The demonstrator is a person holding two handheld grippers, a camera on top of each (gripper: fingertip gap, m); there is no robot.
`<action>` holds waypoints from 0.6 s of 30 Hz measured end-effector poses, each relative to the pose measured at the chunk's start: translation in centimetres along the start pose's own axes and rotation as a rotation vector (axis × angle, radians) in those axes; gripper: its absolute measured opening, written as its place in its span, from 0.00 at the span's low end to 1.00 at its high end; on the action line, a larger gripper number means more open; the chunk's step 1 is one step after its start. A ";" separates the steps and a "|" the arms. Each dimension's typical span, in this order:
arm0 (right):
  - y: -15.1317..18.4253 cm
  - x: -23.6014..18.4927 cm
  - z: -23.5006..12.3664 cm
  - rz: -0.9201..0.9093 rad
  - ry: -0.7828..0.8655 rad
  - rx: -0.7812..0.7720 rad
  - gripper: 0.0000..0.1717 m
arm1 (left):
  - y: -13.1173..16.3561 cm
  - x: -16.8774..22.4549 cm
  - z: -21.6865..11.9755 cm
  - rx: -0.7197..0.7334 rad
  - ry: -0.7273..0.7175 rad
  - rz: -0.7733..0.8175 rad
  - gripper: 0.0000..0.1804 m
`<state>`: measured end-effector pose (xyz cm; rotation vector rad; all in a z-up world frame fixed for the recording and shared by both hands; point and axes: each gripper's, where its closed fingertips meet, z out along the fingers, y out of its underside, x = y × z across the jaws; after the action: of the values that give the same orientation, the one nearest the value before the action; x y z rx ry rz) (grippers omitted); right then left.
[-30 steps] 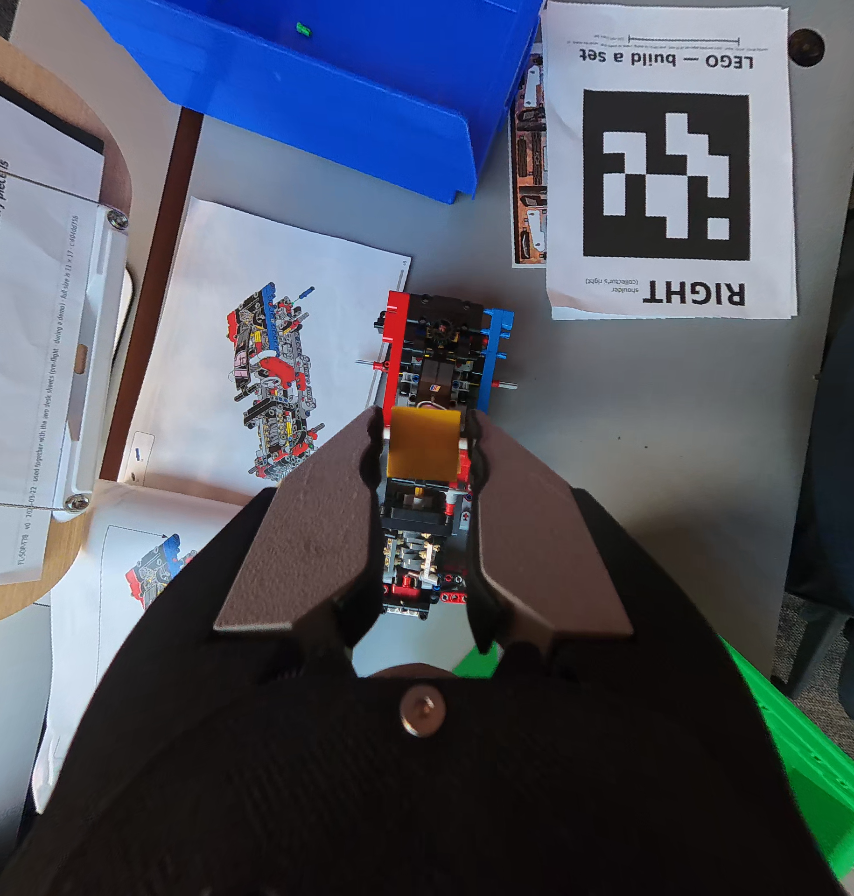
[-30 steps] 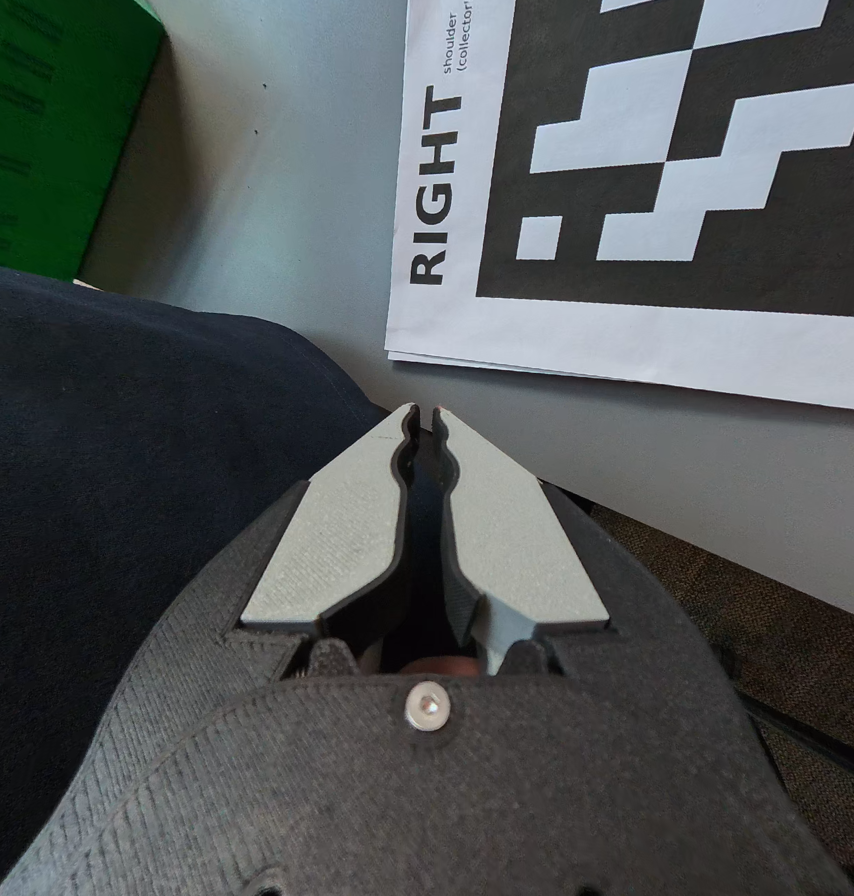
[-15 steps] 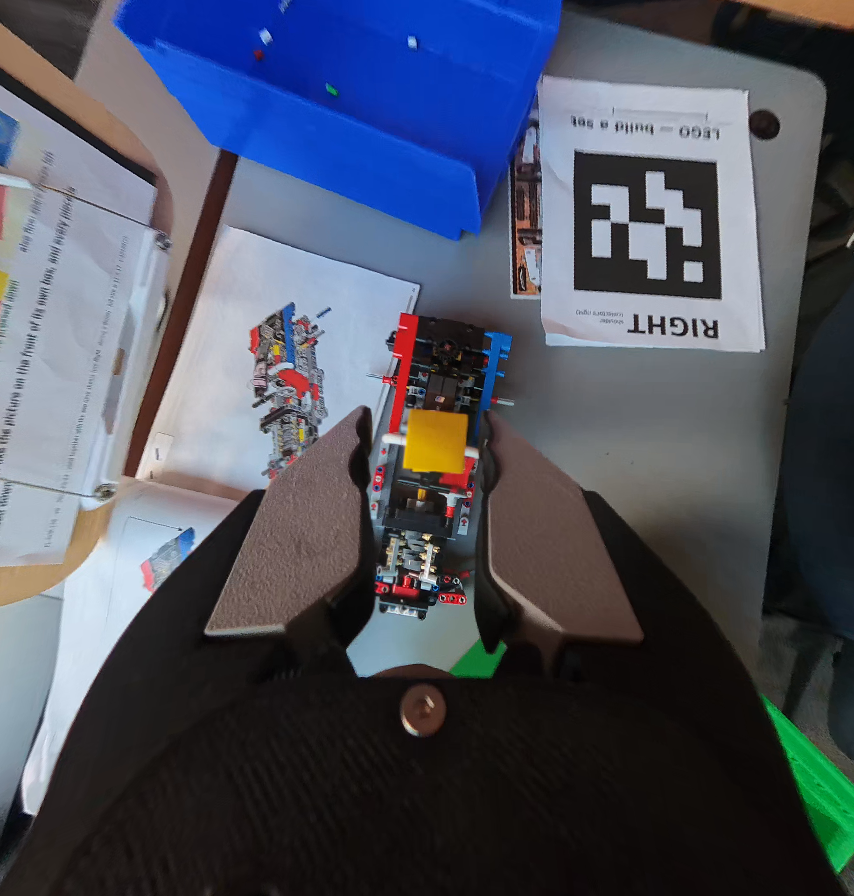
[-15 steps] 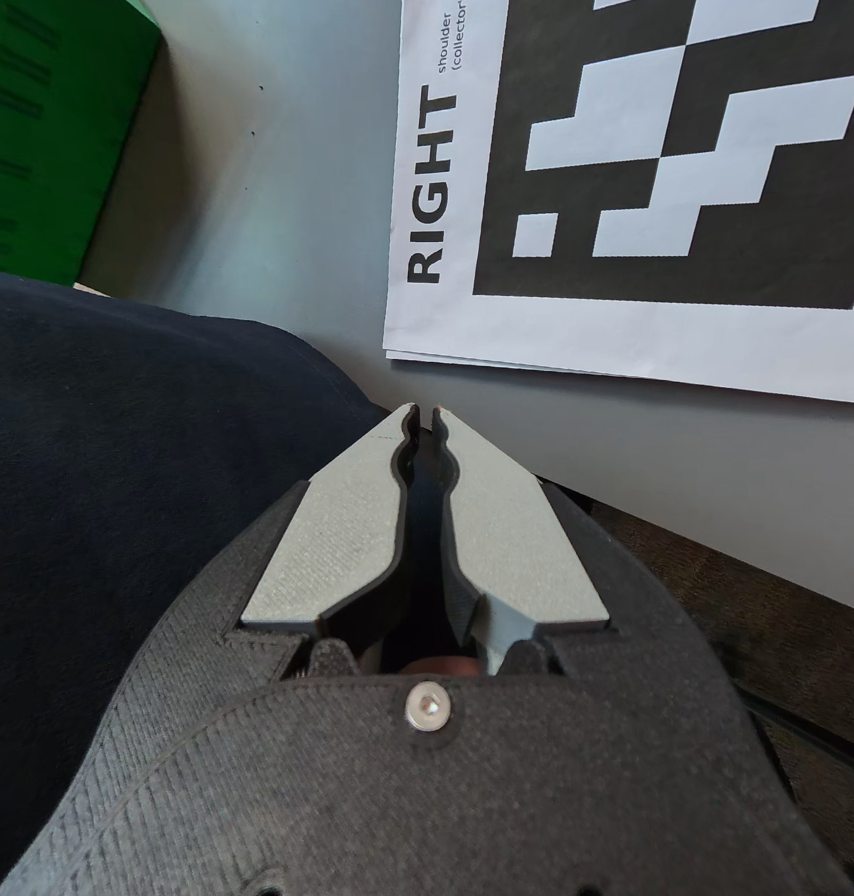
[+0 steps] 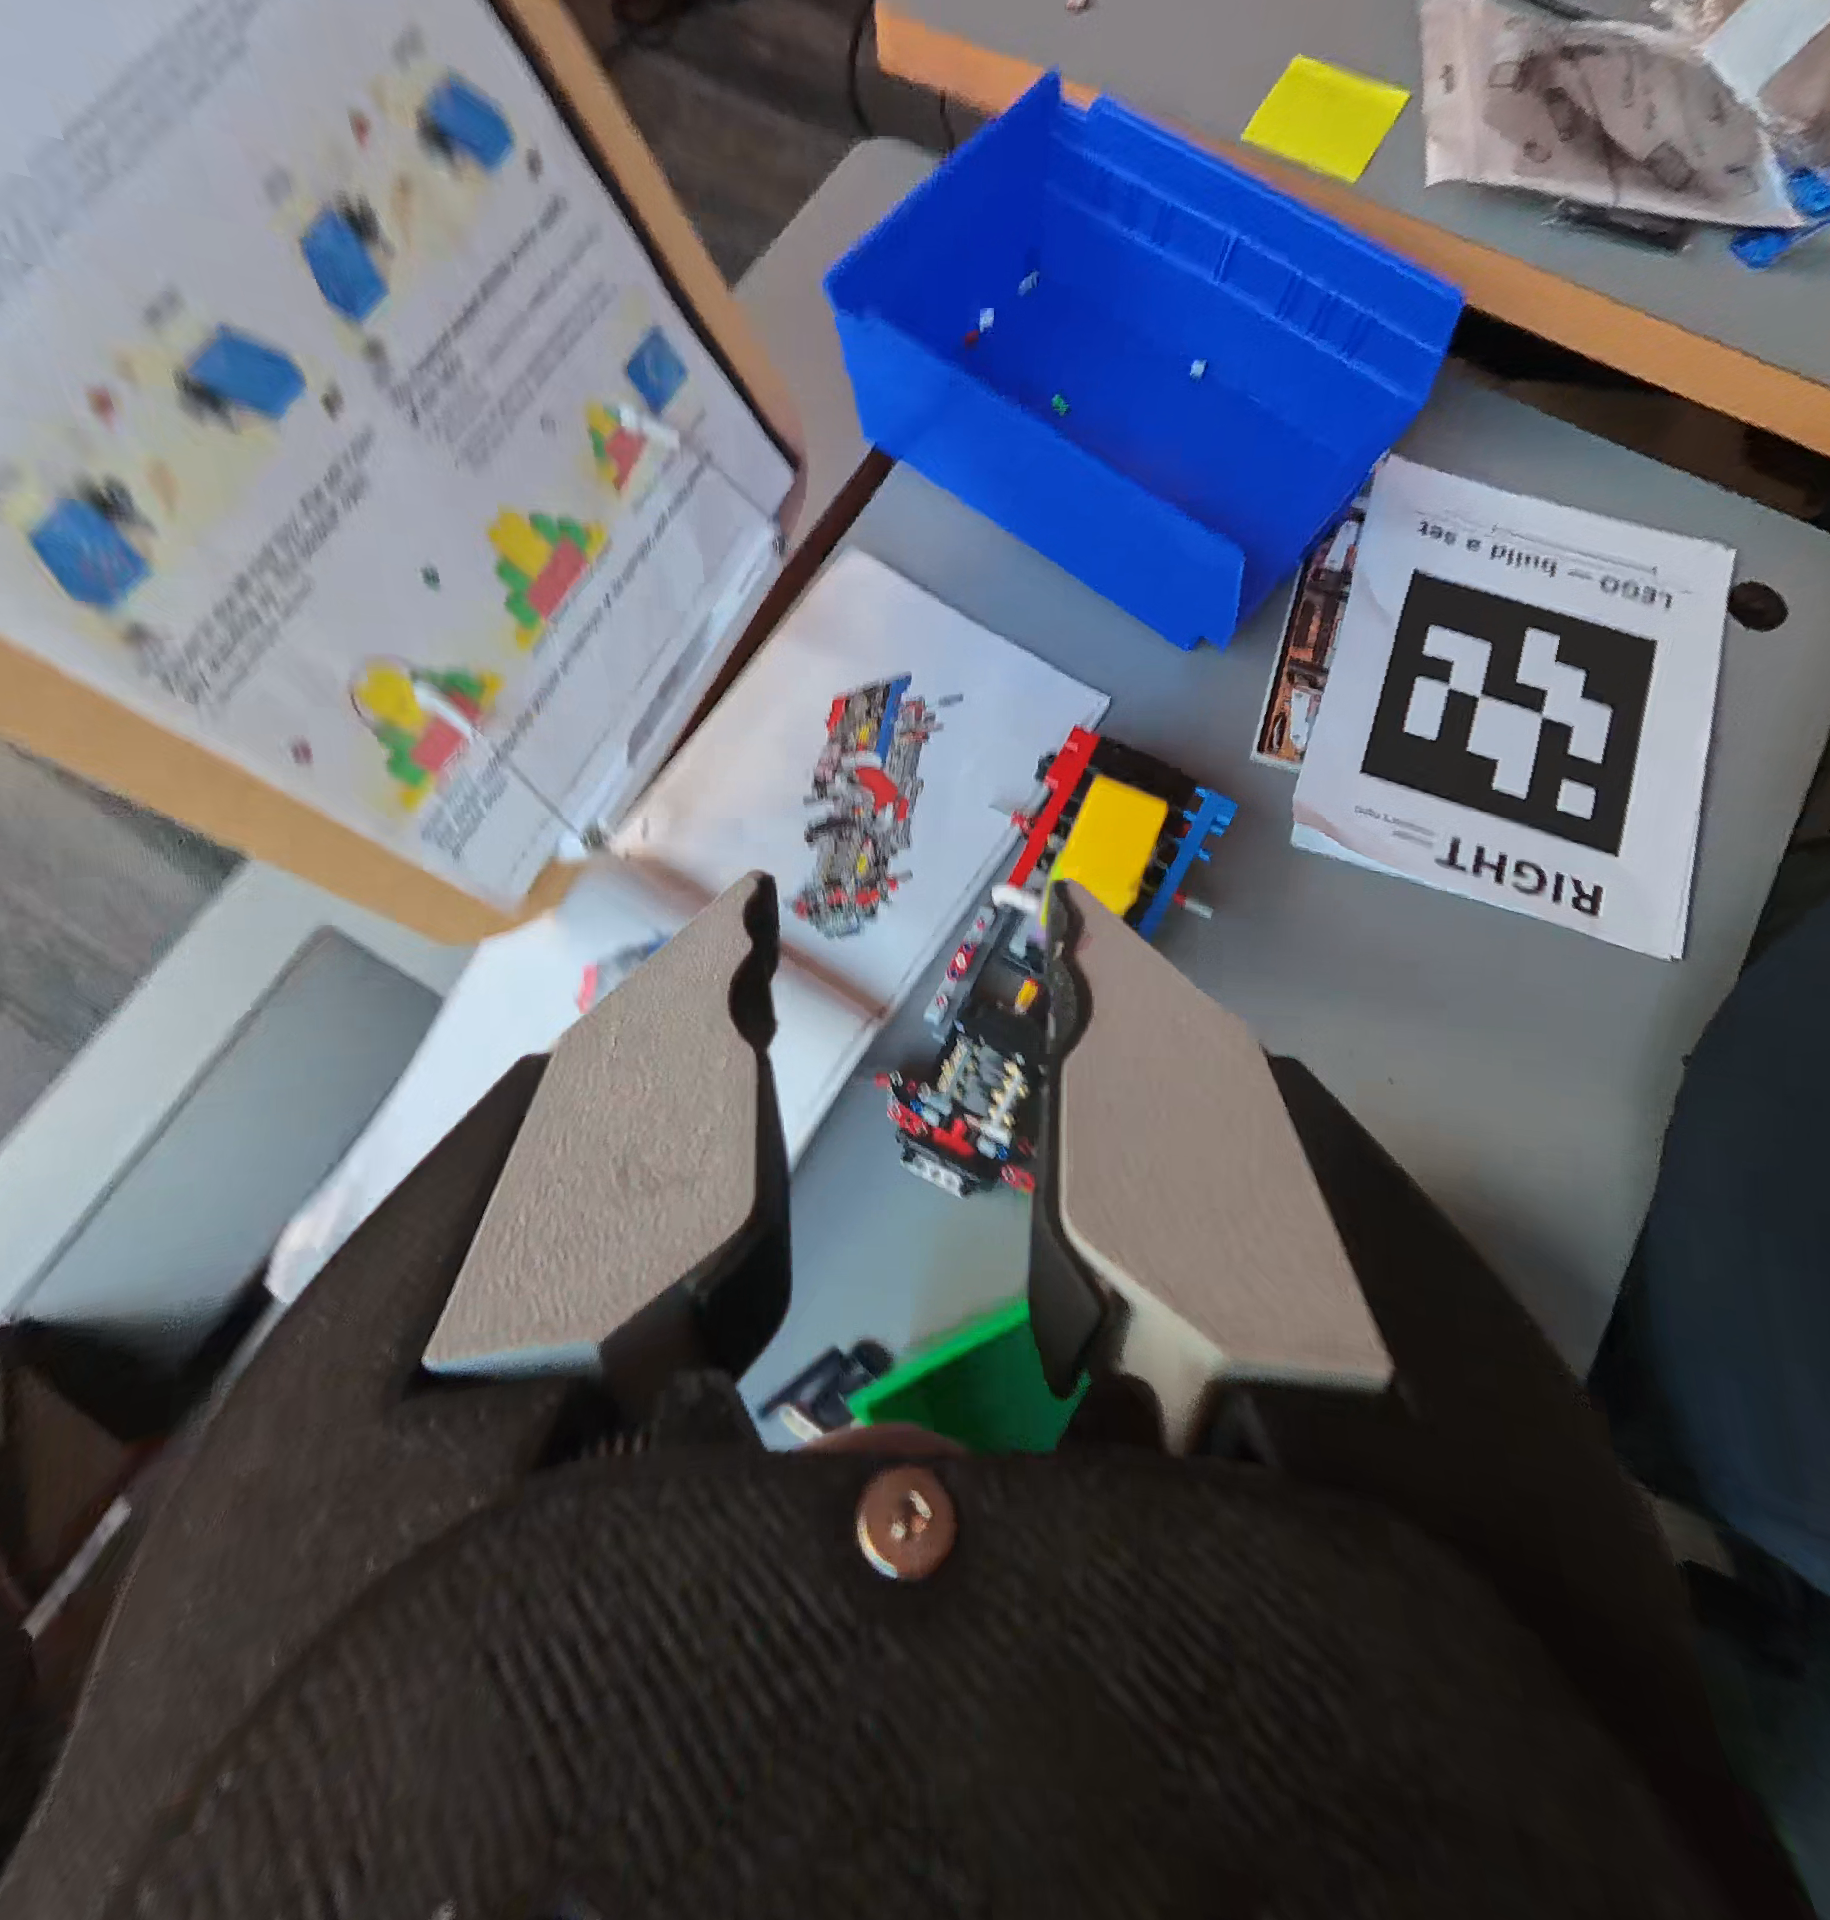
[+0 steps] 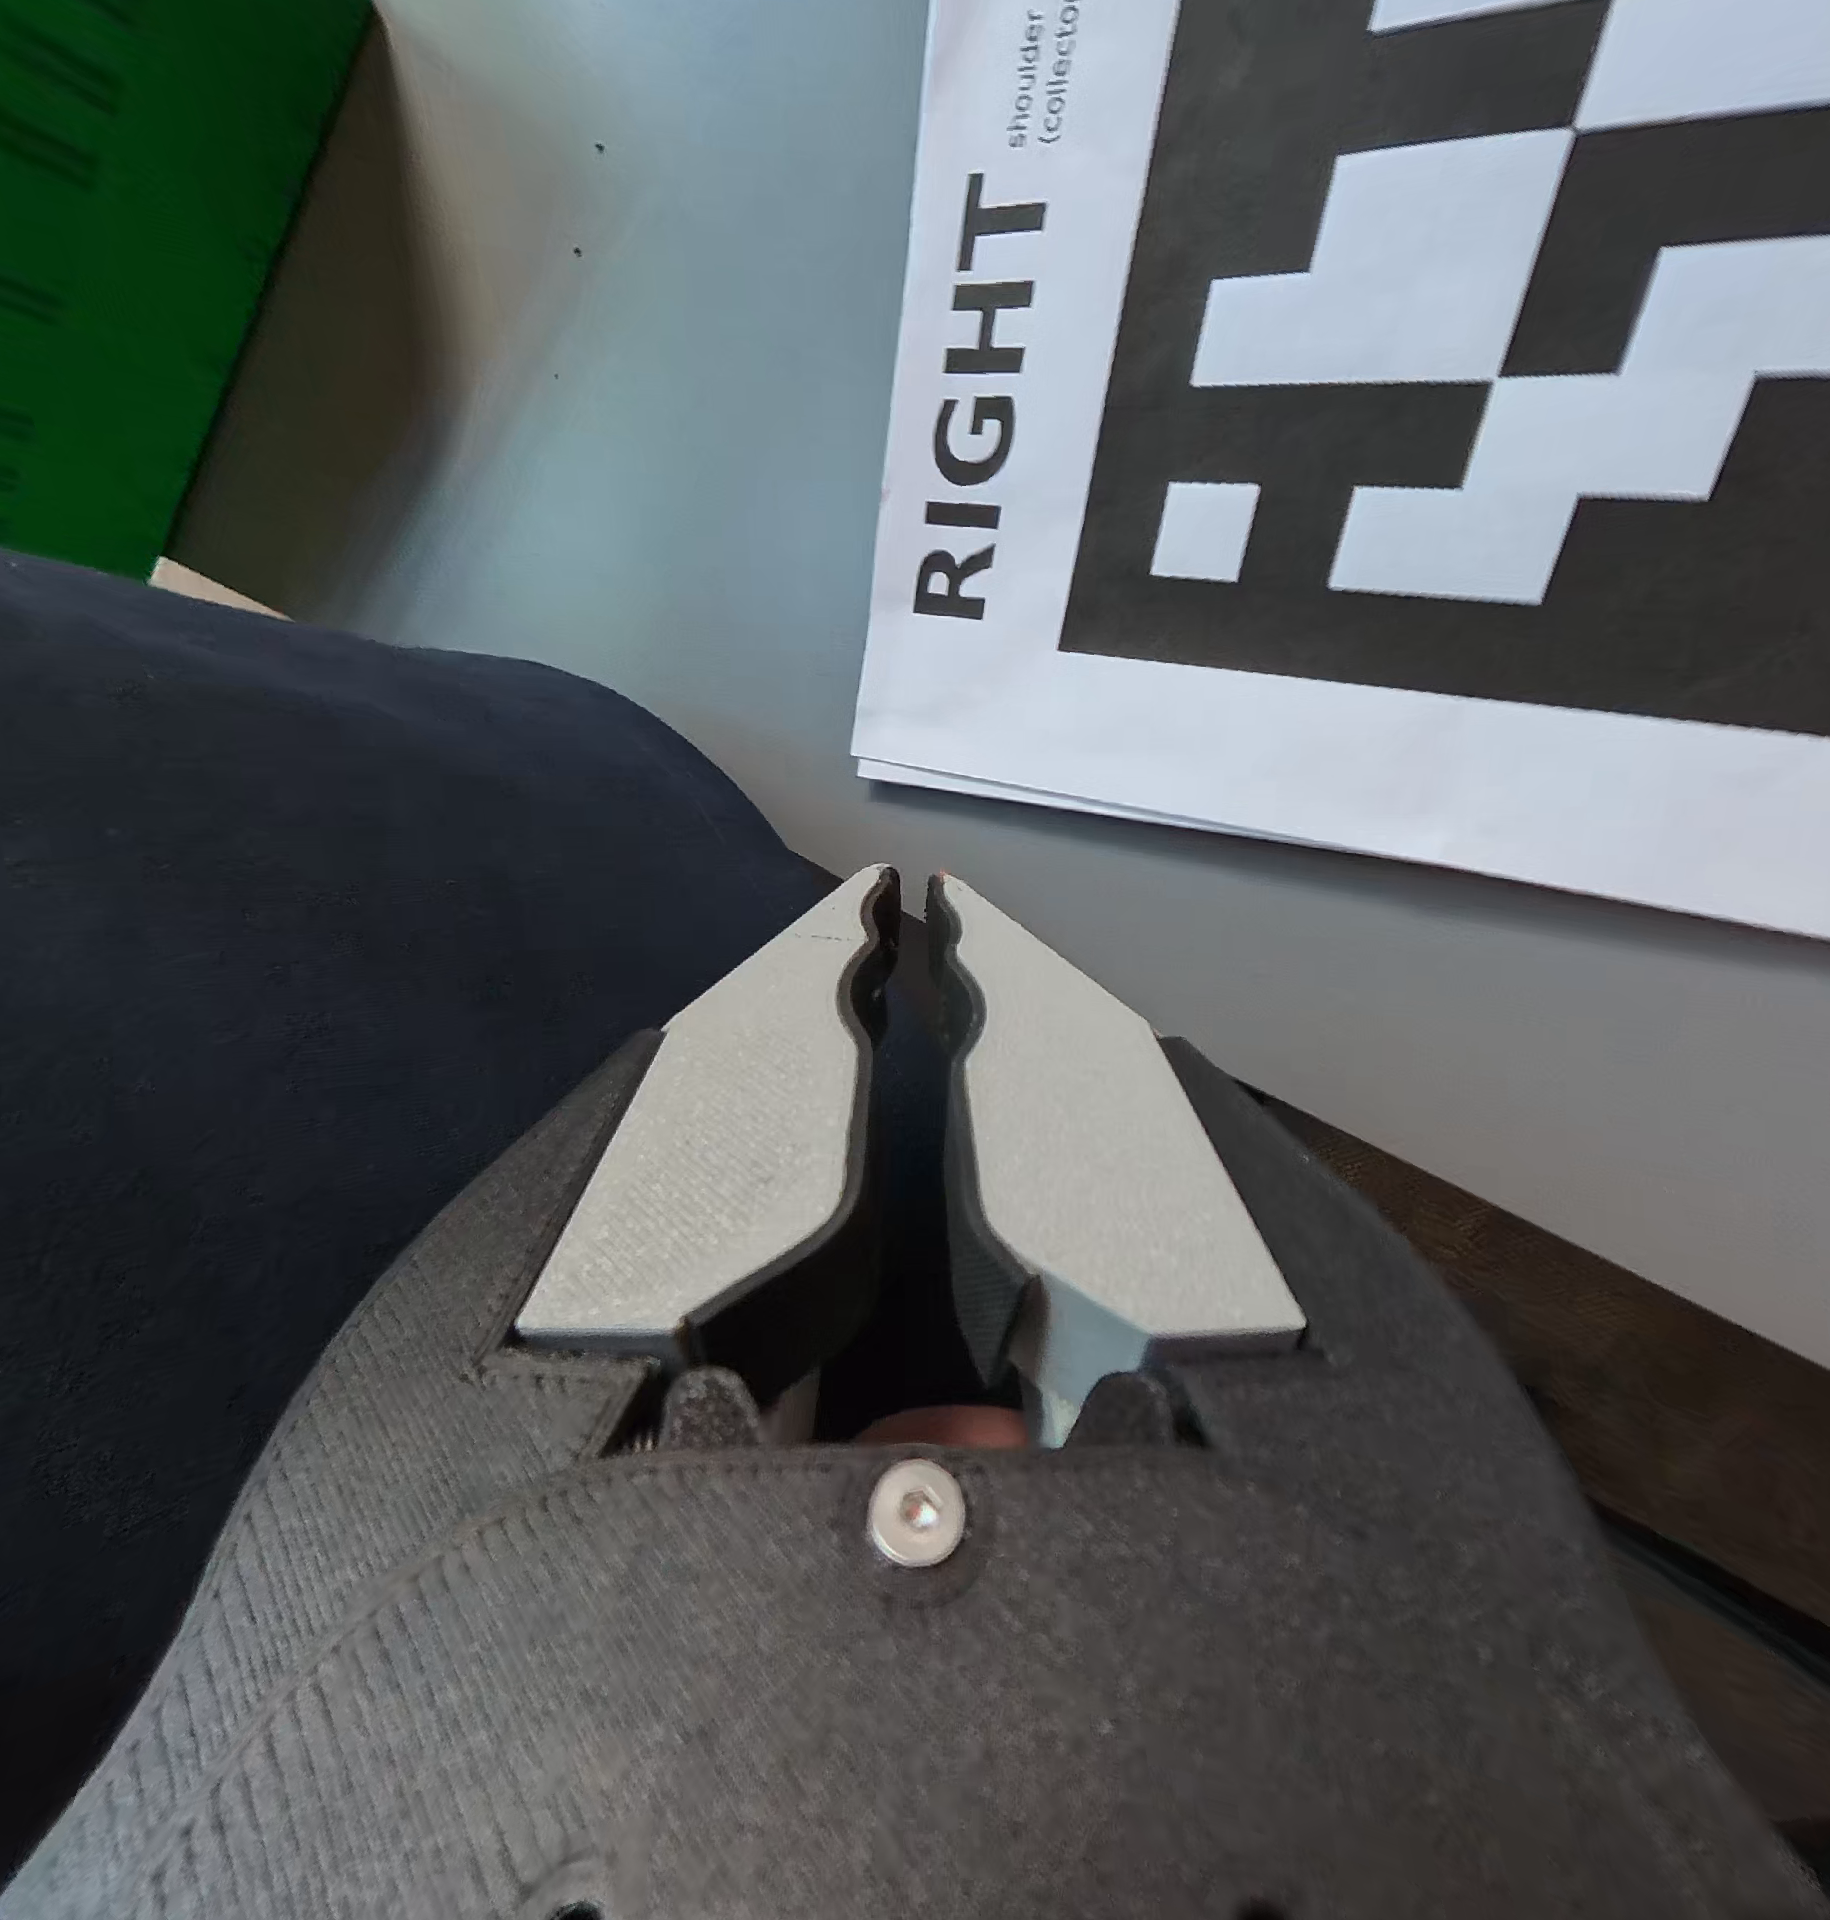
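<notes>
- The left gripper (image 5: 906, 904) has its fingers spread wide, nothing between the pads; it hangs above the grey table (image 5: 1410, 1060).
- Its right fingertip (image 5: 1072, 914) appears in front of the brick-built model (image 5: 1056, 935), which lies flat on the table: a red beam on one side, a blue beam on the other, a yellow block (image 5: 1113, 847) on top, dark gear parts at the near end. Whether the tip touches the model cannot be told.
- Behind the left fingertip (image 5: 755, 904) lies an open instruction booklet (image 5: 869, 727), just beside the model.
- Farther off stands a blue bin (image 5: 1129, 416) with a few small pieces inside; right of it lies a white sheet with a black-and-white marker (image 5: 1513, 707).
- A green bin (image 5: 952, 1371) shows low between the fingers.
- A board with printed pages (image 5: 319, 416) stands on the left, blurred.
- The right gripper (image 6: 913, 899) is closed with nothing between its pads, the tips nearly meeting.
- It sits by the table edge (image 6: 1098, 997), dark fabric (image 6: 267, 935) on its left, the marker sheet (image 6: 1410, 520) ahead.
</notes>
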<state>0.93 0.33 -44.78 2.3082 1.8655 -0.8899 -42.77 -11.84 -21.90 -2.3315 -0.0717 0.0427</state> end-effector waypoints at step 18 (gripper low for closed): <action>-24.7 -10.5 -7.7 -0.459 -0.102 0.376 0.06 | 16.9 31.5 4.6 -0.250 0.578 -0.227 0.12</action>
<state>-19.62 0.71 -25.85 1.9690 2.4022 -1.4924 -10.96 -18.17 -37.58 -2.4747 -0.0523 -0.7871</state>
